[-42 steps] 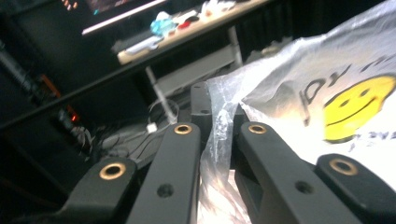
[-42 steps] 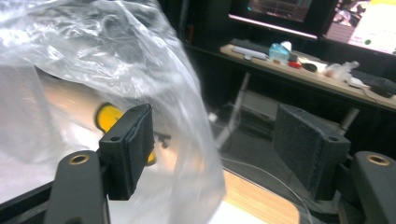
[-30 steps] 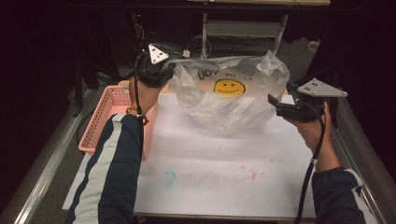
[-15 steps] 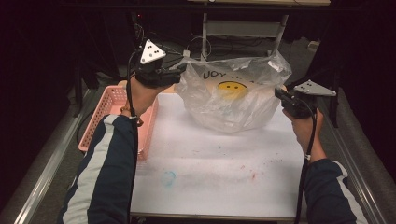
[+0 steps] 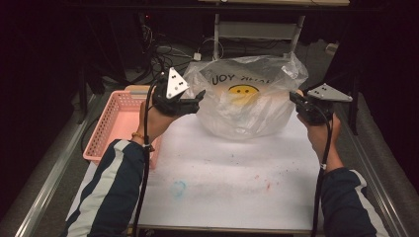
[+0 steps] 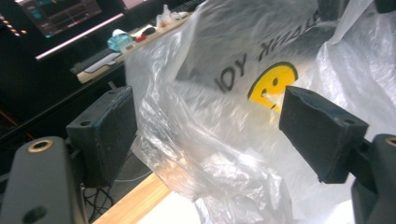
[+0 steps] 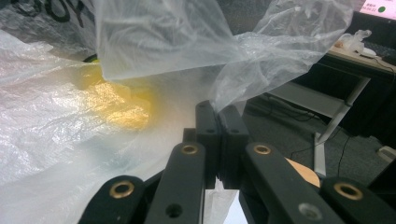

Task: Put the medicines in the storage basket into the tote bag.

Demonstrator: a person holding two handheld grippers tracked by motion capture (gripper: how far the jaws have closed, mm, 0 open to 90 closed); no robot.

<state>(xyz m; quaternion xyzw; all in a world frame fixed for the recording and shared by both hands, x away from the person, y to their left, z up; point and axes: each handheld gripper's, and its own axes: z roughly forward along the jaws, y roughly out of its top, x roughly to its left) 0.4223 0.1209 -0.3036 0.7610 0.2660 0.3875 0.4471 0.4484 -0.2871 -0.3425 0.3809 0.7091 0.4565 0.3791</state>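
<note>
Near edge of the table [image 5: 222, 197]: bare white top between both sleeves, open room there. Pink basket [image 5: 118, 123] at 9 o'clock hangs over the table's left edge. Left gripper [image 5: 197, 98] at 10 o'clock, jaws just been opening, now wide; bag's crumpled left rim sits loose between the pads [image 6: 107, 135], not pinched. Right gripper [image 5: 295, 98] at 2 o'clock, jaws pressed together on the bag's right rim film. Plastic bag [image 5: 247, 106] with smiley print stands at 12 o'clock, far half of table, mouth up. Beyond the far edge: cables, desk legs.
</note>
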